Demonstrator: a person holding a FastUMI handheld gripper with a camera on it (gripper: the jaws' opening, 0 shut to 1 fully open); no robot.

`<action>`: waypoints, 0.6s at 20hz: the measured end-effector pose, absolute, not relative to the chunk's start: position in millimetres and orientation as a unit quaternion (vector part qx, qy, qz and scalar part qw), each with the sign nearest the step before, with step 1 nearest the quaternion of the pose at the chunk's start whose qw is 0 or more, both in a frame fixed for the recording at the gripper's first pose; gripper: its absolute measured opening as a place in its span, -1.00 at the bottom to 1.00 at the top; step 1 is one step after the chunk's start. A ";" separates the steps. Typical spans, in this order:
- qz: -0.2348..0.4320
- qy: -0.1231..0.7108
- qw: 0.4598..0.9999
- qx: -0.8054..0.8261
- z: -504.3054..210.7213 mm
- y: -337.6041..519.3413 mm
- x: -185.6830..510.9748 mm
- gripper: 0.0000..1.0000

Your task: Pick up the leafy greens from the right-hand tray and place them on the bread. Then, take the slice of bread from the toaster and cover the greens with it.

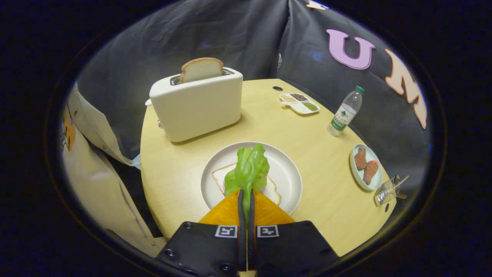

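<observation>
Green leafy greens (248, 171) hang pinched in the closed claw (246, 196) above the bread (230, 175) on the plate (286, 169).

dark gripper (246, 194) housing, square markers, screws, perhaps

toaster (196, 104) behind plate (286, 169), bottle (345, 111) right

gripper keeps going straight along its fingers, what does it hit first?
Probably the bread slice on the white plate: the gripper, shut on the leafy greens, points at it. Depth unclear.
</observation>
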State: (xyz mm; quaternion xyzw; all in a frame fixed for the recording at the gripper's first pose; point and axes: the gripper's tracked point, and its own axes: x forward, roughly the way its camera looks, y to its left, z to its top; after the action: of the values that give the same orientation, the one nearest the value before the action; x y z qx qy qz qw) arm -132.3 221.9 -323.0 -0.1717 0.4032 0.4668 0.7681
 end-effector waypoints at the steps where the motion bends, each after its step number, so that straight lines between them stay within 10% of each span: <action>1: 0.470 0.404 0.765 -0.173 -325.0 225.9 -133.2 -0.90; 12: 0.499 0.431 0.729 -0.183 -348.3 253.4 -136.8 -0.83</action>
State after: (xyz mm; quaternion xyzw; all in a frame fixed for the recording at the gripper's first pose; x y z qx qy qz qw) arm -136.8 253.4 -348.3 -0.1834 0.4305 0.4990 0.7294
